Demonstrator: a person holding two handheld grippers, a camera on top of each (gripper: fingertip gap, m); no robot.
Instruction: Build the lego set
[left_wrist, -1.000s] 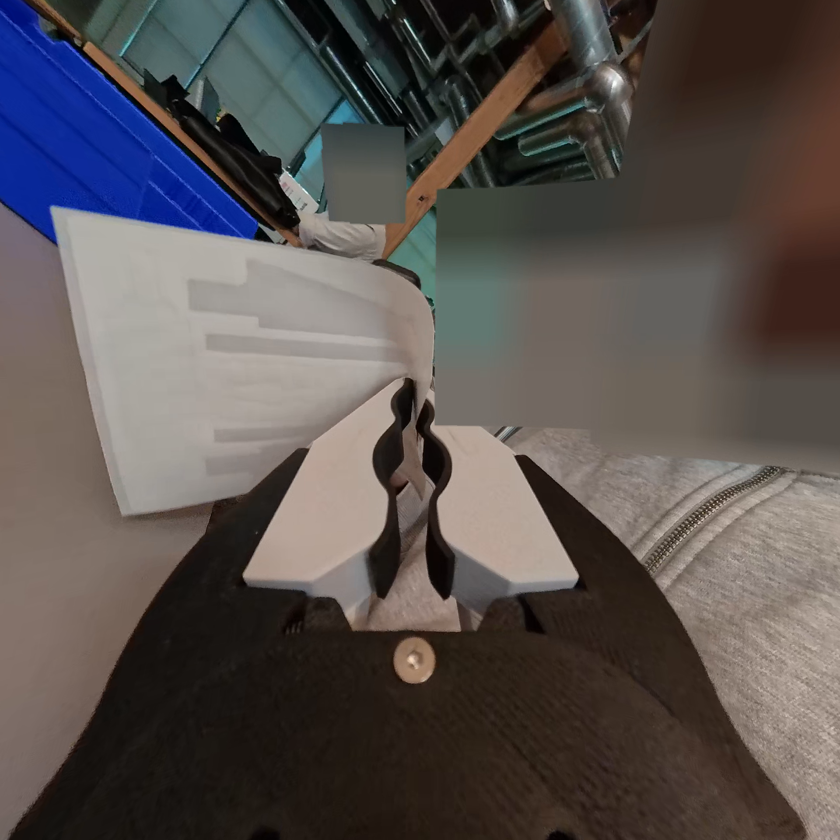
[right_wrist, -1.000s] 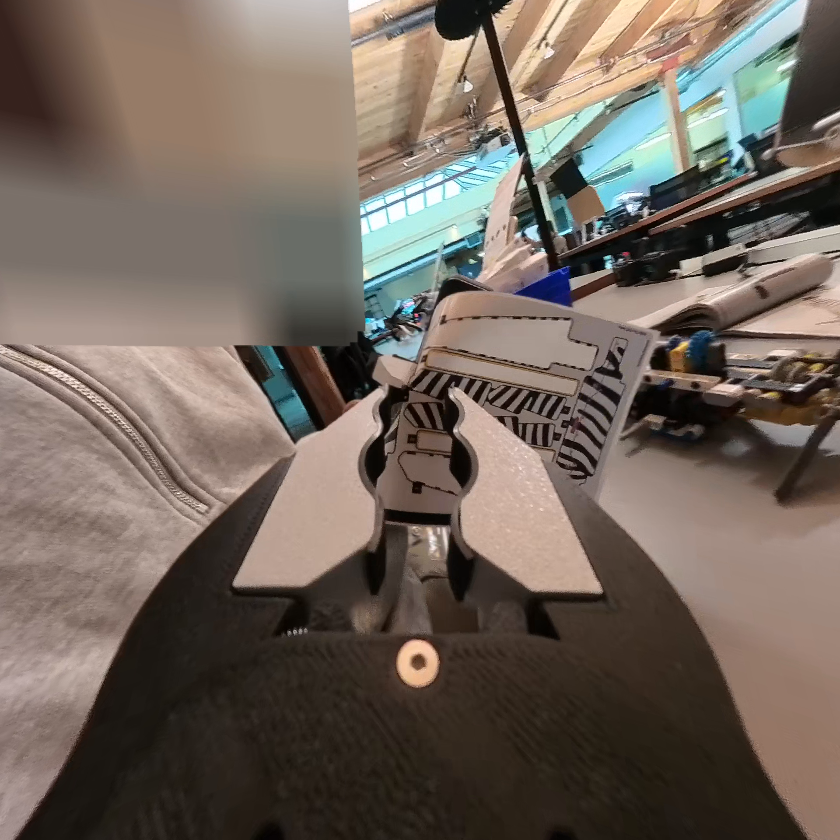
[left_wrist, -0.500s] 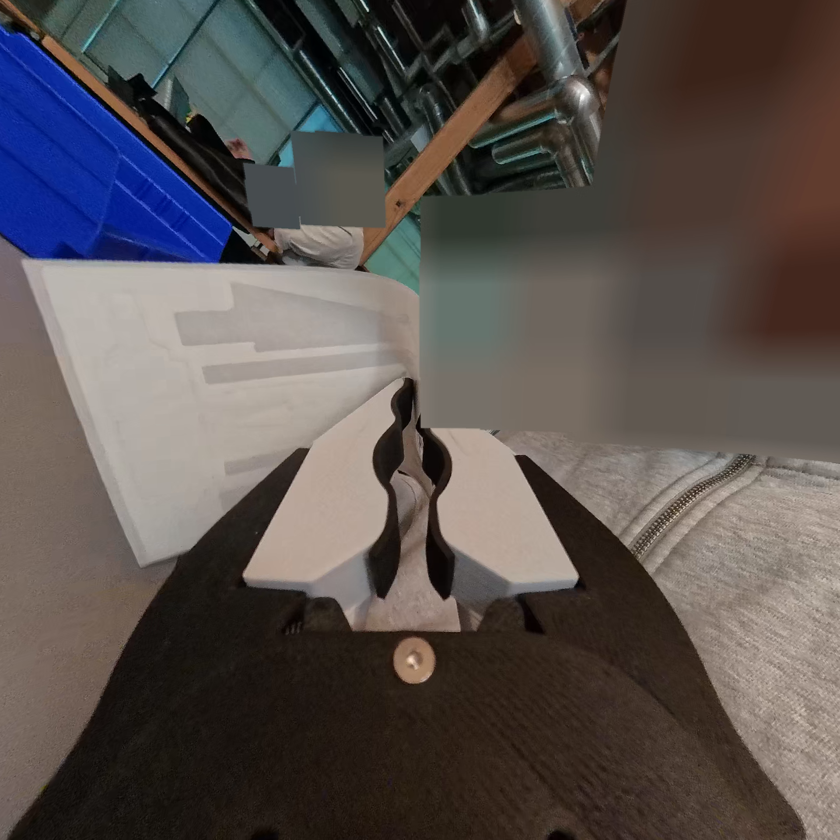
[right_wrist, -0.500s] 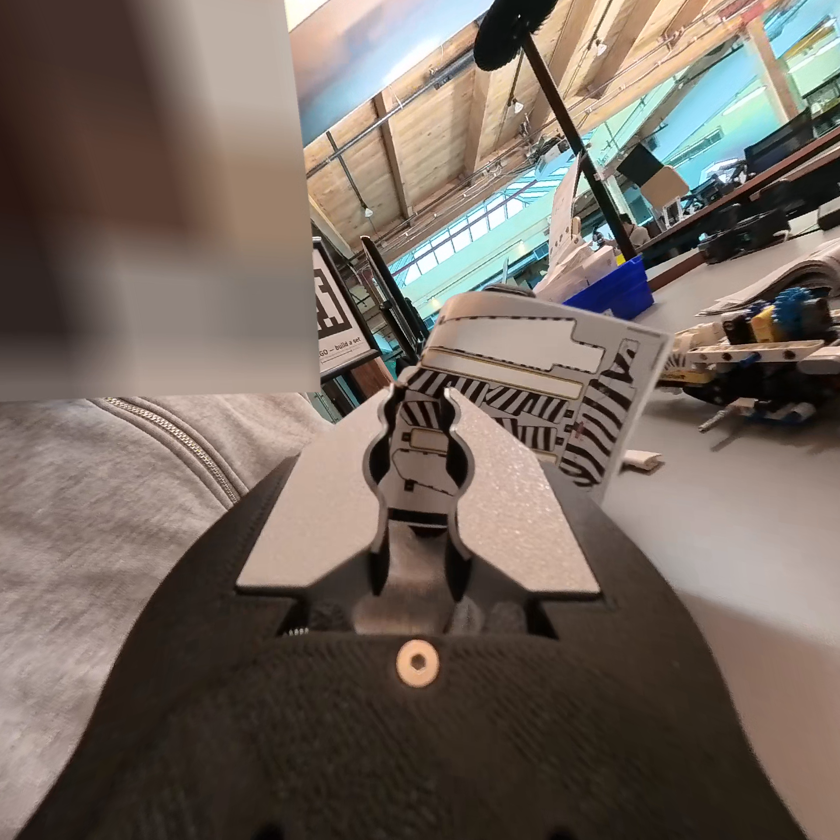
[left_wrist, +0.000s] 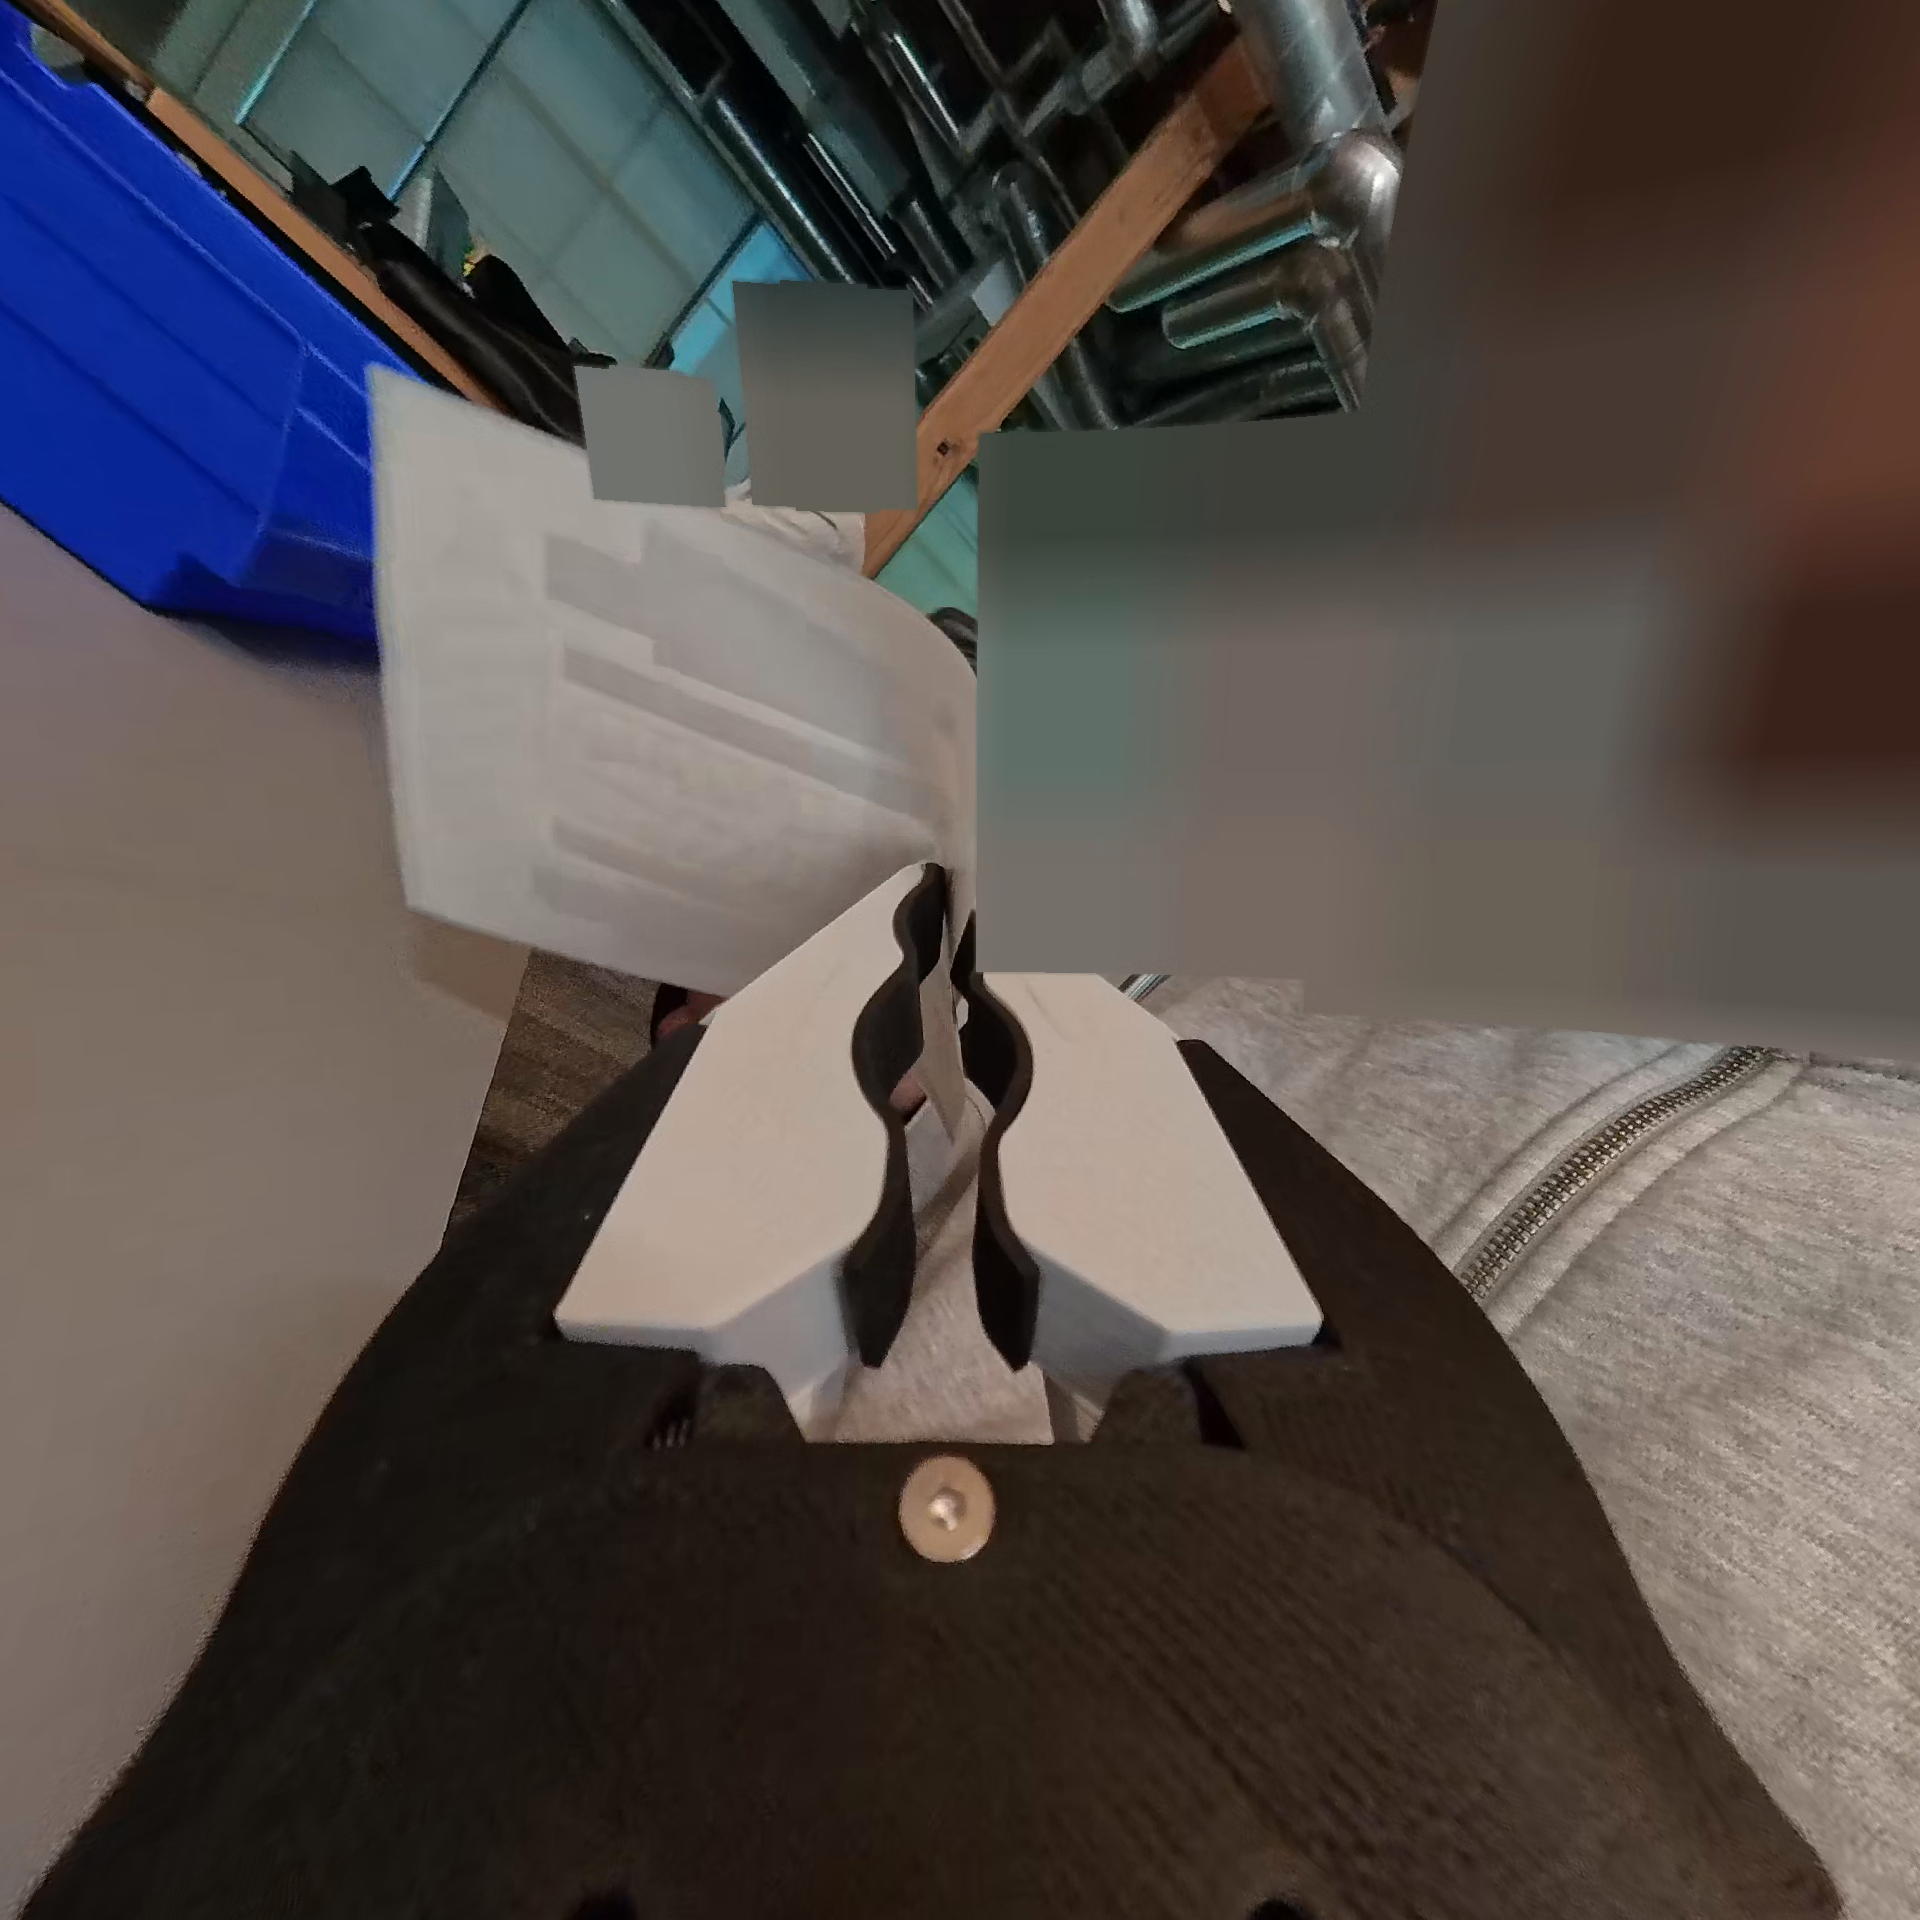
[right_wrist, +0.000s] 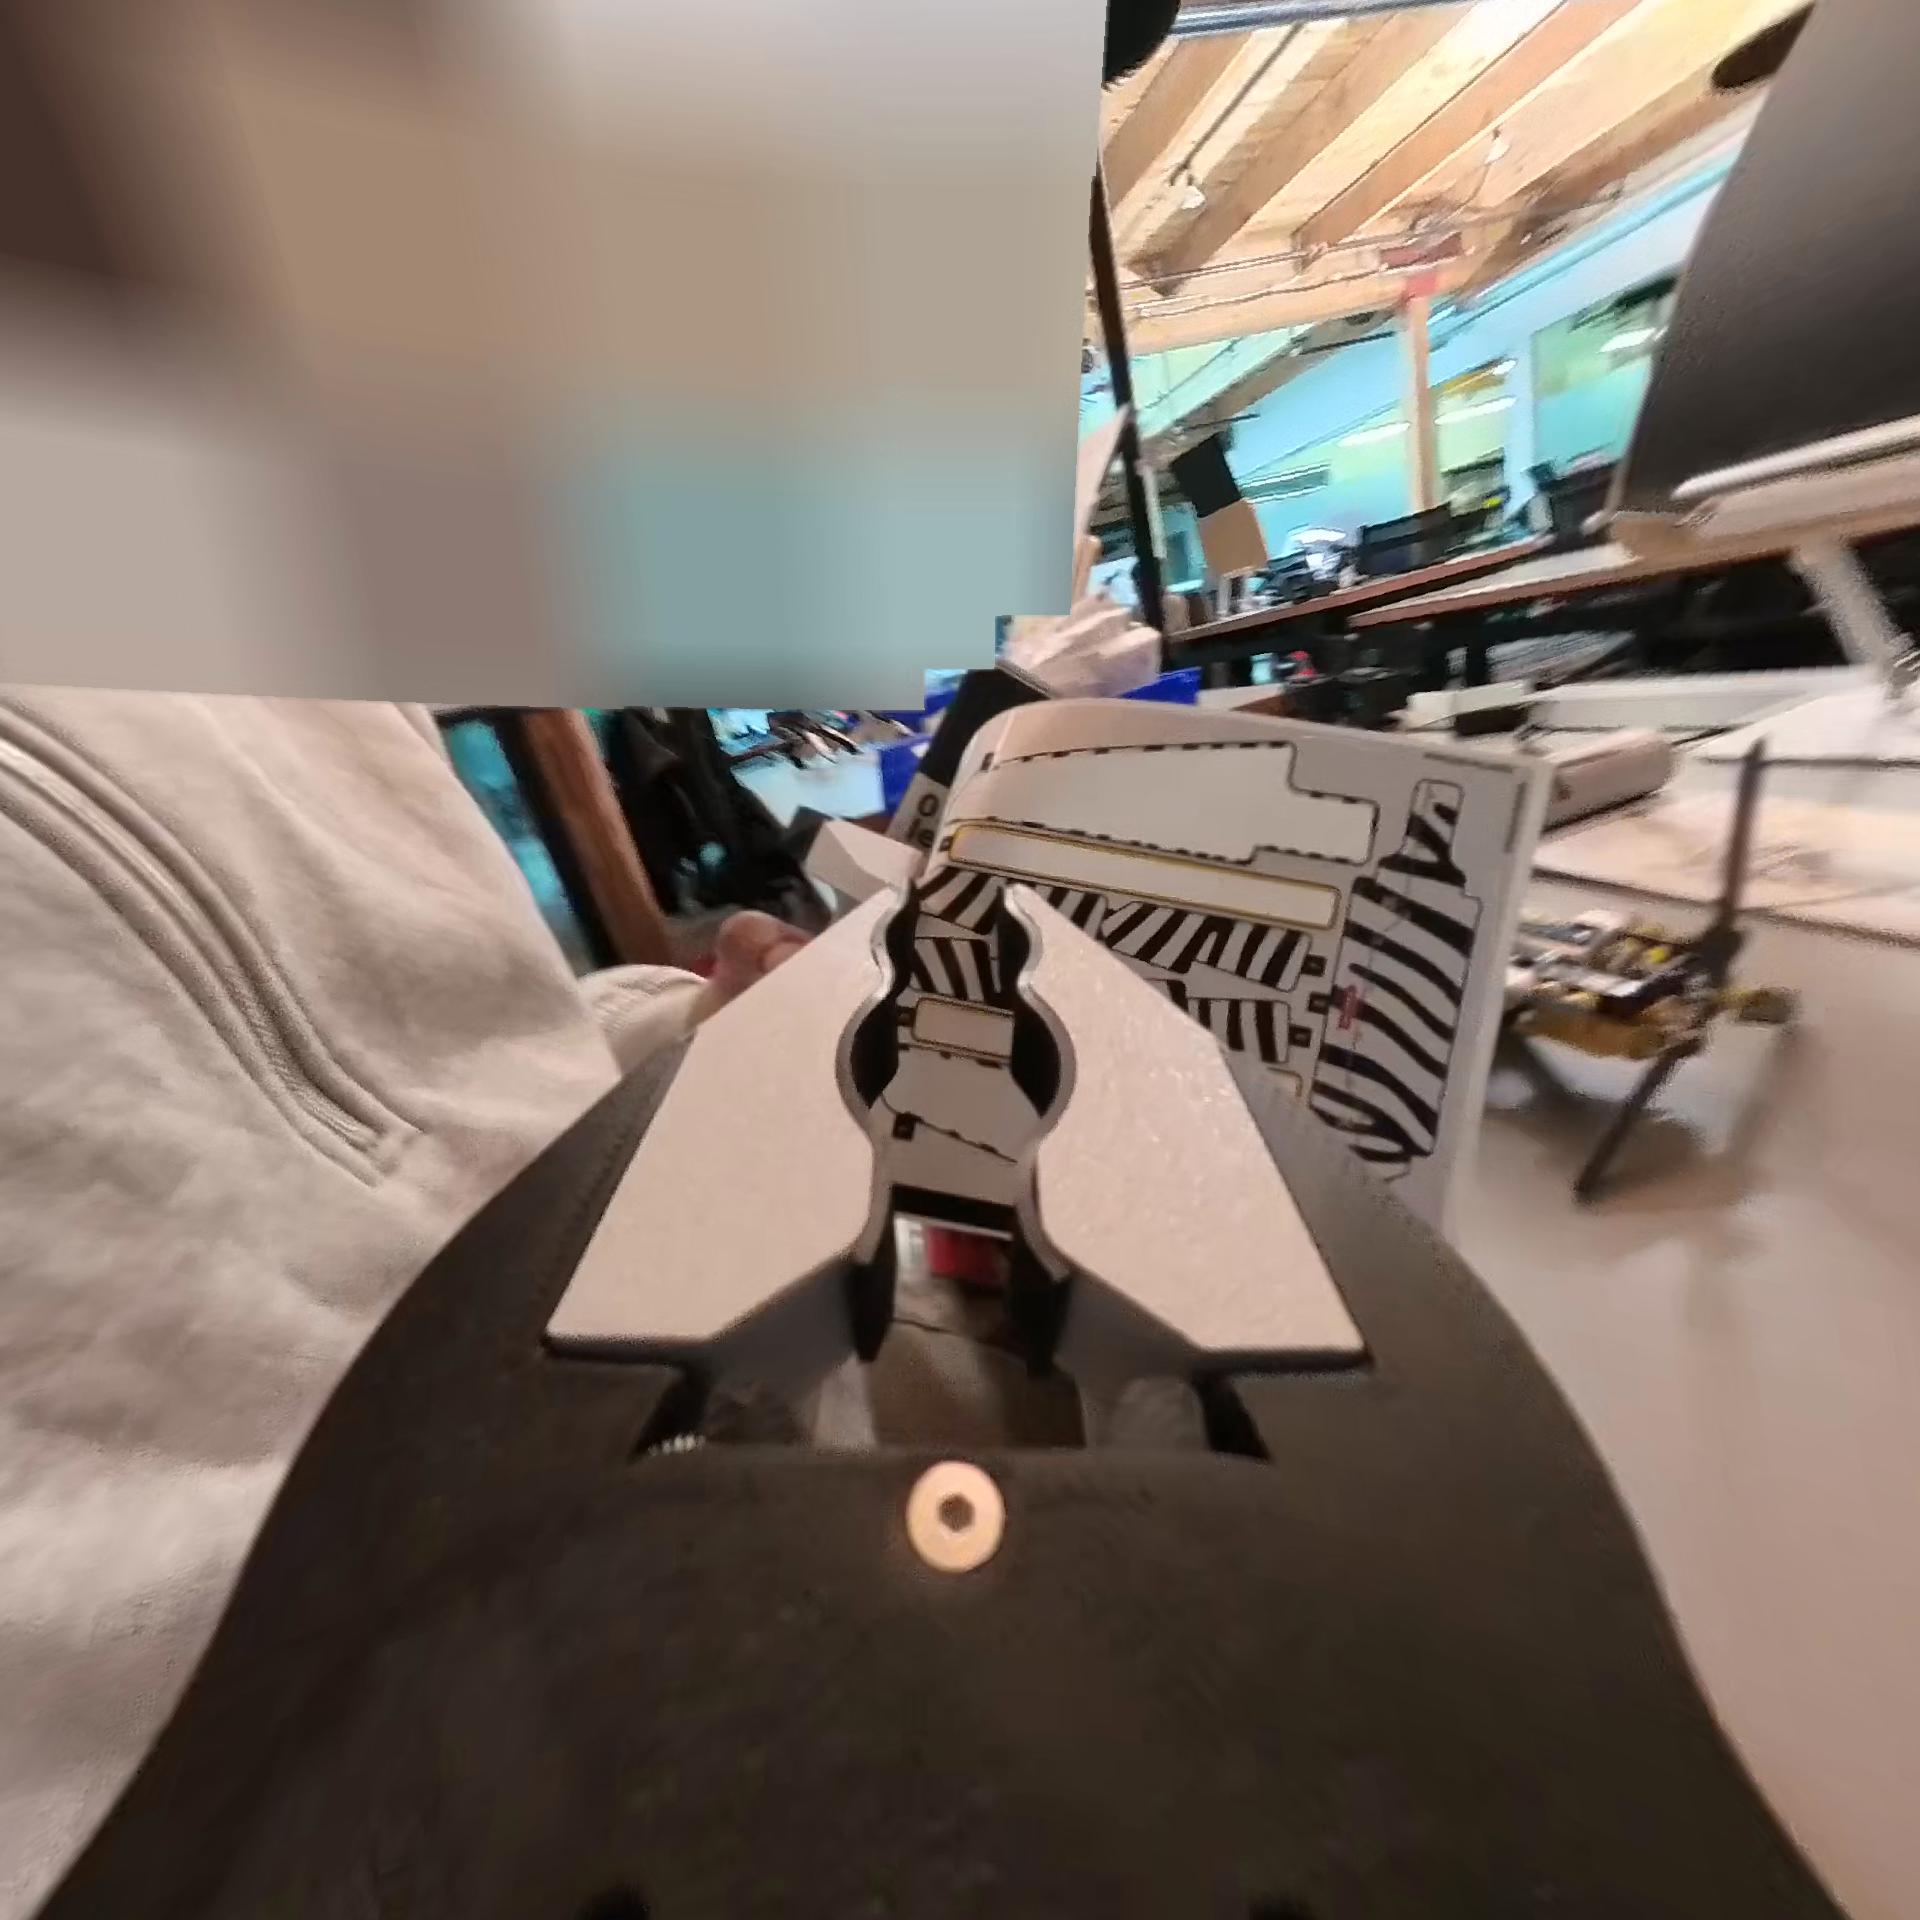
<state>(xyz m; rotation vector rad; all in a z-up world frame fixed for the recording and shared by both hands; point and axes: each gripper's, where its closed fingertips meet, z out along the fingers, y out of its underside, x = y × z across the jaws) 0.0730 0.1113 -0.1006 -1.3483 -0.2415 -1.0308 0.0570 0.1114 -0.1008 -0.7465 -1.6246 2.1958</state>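
A sticker sheet with black-and-white striped stickers (right_wrist: 1392, 997) is held up over the table's near edge. My left gripper (left_wrist: 945, 904) is shut on one edge of it; the left wrist view shows the sheet's plain white back (left_wrist: 644, 727) curling away to the left. My right gripper (right_wrist: 961, 894) faces the printed side with its tips close against the striped stickers. Its jaws stand a narrow gap apart, and the sheet shows through the gap. A partly built lego model (right_wrist: 1621, 987) lies on the table to the right, behind the sheet.
A person in a grey zip hoodie (right_wrist: 229, 1039) is close in front, also in the left wrist view (left_wrist: 1662, 1299). A fingertip (right_wrist: 753, 951) shows beside the right gripper. A blue bin (left_wrist: 156, 364) stands at the far left. Papers (right_wrist: 1766, 862) and a monitor (right_wrist: 1818, 260) are at the right. The tips of both grippers are at nearly the same place.
The sheet has swung and curled more upright in the left gripper. The right gripper has tilted back down toward the table, and its jaws have narrowed slightly over the striped stickers.
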